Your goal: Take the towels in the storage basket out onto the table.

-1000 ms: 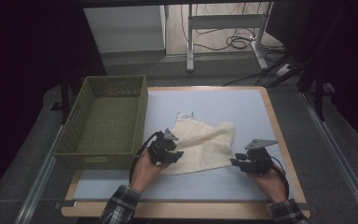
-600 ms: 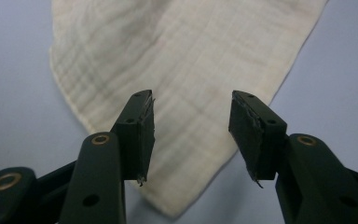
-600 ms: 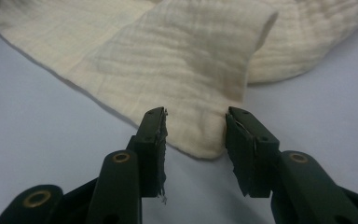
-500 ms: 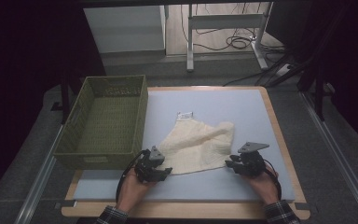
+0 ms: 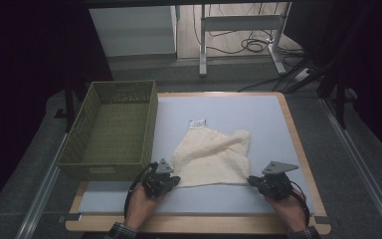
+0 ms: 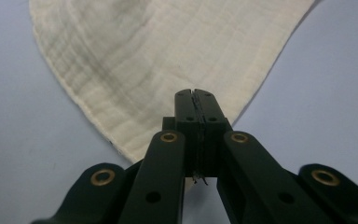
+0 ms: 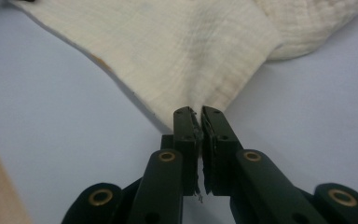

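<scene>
Both grippers lowered, jaws closed pinching cream cloth (image 5: 211, 157) corners

Both grippers are matt black. The left gripper (image 5: 171, 180) carries a small grey three-cornered plate on top, and a black cable loops from its body back along the left hand (image 5: 142, 206). The right gripper (image 5: 252, 180) has a larger grey plate of the same shape, and a black cable curves round the right hand (image 5: 291, 211). In the gripper views each has two flat black jaws with small dark screw holes, set on broad black link arms with brass-ringed pivots. Both wrists show plaid cuffs in dark and pale checks.
</scene>
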The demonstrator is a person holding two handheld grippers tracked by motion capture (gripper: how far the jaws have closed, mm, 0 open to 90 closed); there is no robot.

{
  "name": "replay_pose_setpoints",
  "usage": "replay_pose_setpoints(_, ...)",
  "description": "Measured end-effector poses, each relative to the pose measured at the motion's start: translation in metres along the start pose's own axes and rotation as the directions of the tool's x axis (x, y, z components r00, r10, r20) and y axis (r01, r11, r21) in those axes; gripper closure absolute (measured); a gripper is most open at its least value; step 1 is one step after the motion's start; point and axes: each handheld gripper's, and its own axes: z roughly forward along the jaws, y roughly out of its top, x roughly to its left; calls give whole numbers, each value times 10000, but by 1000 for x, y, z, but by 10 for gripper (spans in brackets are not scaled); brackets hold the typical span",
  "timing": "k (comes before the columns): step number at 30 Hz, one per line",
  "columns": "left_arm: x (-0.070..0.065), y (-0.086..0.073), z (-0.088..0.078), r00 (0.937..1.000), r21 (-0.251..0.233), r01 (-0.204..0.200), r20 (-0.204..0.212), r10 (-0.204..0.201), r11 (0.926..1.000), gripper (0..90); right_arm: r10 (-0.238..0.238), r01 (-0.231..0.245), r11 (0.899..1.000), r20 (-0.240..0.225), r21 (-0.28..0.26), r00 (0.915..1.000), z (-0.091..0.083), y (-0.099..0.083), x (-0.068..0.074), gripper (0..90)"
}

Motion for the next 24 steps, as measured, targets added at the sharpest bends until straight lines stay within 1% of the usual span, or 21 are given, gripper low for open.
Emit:
replay_pose_setpoints(5, -10, 0, -8, 9996, 40, -247, 138, 247, 9997, 898, 176, -177, 9998, -110, -113, 9998, -16, -9, 7, 845)
replay_pose_setpoints(9, -15, -8, -15, 9992, 202, -307, 242, 302, 9993, 899, 157, -157, 9999, -219, -12, 9996, -24, -18, 15, 844)
replay_pose_setpoints(10, -17, -11, -17, 9992, 224, -299, 282, 293, 9993, 899, 245, -244, 9997, -279, 36, 9993, -26, -21, 17, 844)
replay_pose_setpoints(12, -18, -15, -21, 9991, 123, -360, 240, 357, 9993, 897, 343, -337, 9993, -466, 140, 9983, -30, -27, 21, 838)
replay_pose_setpoints(13, -18, -15, -23, 9992, 5, -375, 136, 375, 9993, 877, 394, -386, 9991, -536, 145, 9978, -33, -28, 22, 827)
replay_pose_setpoints(14, -17, -14, -23, 9996, -83, -274, 74, 275, 9996, 800, 416, -413, 9991, -597, 56, 9973, -37, -28, 22, 799)
replay_pose_setpoints(15, -16, -12, -23, 9998, -137, -212, 50, 213, 9997, 773, 442, -443, 9990, -567, -20, 9974, -39, -27, 21, 781)
replay_pose_setpoints(17, -14, -5, -20, 9999, -261, -122, -27, 122, 9996, 672, 432, -438, 9989, -324, -180, 9985, -45, -22, 17, 751)
replay_pose_setpoints(18, -13, -3, -18, 9999, -287, -120, -62, 118, 9995, 617, 433, -436, 9986, -102, -308, 9990, -47, -16, 11, 739)
replay_pose_setpoints(19, -12, 2, -13, 9998, -287, -131, -144, 127, 9995, 576, 455, -456, 9983, -21, -350, 9990, -47, -13, 7, 728)
replay_pose_setpoints(20, -11, 5, -9, 9998, -262, -111, -187, 106, 9996, 513, 515, -509, 9979, 135, -390, 9986, -46, -6, -1, 708)
replay_pose_setpoints(22, -8, 12, 0, 9998, -236, -6, -220, 1, 9997, 472, 573, -556, 9975, 397, -431, 9976, -40, 3, -12, 690)
replay_pose_setpoints(24, -5, 17, 9, 9993, -118, 67, -362, -71, 9999, 397, 701, -680, 9970, 546, -382, 9960, -30, 13, -26, 658)
